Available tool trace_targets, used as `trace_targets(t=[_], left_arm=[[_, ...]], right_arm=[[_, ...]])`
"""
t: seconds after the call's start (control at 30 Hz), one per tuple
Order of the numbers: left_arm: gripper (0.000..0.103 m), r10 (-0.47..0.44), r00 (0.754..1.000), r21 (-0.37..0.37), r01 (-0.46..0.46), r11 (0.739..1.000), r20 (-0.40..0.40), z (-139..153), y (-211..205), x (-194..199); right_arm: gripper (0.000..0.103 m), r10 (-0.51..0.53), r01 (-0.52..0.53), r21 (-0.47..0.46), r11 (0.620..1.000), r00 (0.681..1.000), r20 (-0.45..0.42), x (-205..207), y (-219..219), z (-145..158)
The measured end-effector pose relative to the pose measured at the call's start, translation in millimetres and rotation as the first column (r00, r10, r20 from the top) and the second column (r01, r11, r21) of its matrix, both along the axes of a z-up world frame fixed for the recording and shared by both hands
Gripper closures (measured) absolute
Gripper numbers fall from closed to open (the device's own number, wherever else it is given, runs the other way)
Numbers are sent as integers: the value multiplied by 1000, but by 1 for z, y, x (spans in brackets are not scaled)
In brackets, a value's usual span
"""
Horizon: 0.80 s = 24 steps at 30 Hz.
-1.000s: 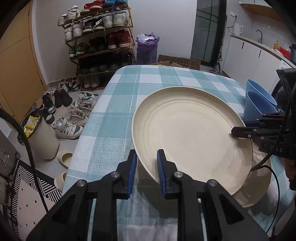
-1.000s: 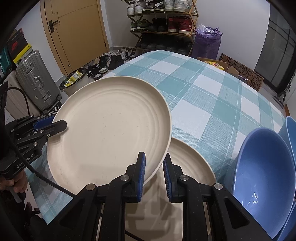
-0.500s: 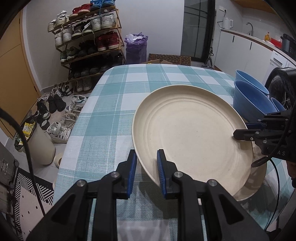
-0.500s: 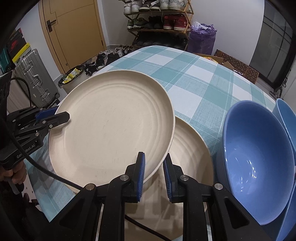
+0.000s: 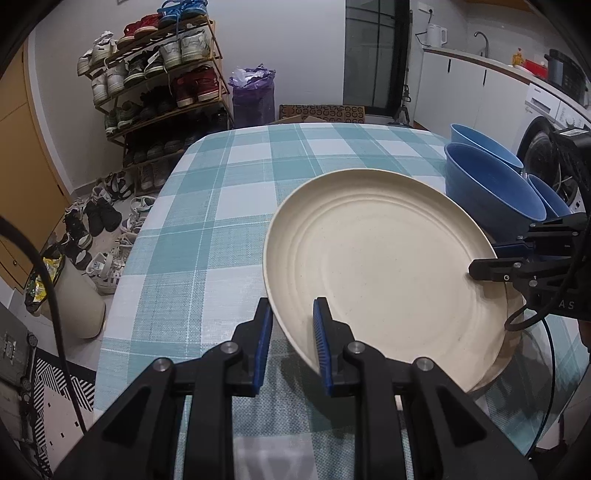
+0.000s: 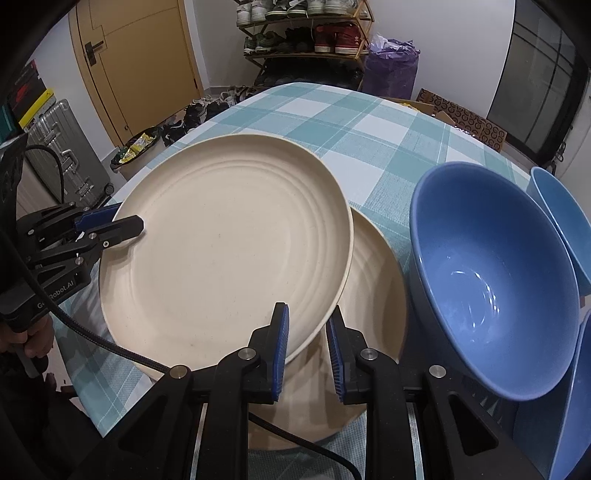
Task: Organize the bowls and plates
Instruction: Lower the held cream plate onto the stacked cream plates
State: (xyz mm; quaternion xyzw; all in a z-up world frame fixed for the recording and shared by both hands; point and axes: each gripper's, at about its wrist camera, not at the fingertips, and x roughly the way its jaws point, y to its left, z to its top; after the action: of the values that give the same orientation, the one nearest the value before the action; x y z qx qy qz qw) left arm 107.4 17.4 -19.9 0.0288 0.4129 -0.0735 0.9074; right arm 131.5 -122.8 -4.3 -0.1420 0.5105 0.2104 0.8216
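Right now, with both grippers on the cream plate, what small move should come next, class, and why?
Probably shift the upper plate sideways toward the blue bowl and lower it. Left gripper and right gripper clamp opposite rims, and it overhangs the lower plate off-centre, tilted, not yet nested.

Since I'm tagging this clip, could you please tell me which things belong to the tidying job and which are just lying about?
Job: held cream plate, second cream plate beneath it, blue bowls, left tool, right tool.

Just lying about: shoe rack, purple bag, suitcase, kettle.
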Motion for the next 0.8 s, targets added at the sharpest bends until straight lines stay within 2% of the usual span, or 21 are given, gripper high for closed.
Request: trace_targets(t=[0.8], left_arm=[[83, -78, 997, 31, 79, 996, -26, -8, -29, 0]], right_arm=[[82, -59, 59, 1, 998, 998, -7, -15, -32, -1]])
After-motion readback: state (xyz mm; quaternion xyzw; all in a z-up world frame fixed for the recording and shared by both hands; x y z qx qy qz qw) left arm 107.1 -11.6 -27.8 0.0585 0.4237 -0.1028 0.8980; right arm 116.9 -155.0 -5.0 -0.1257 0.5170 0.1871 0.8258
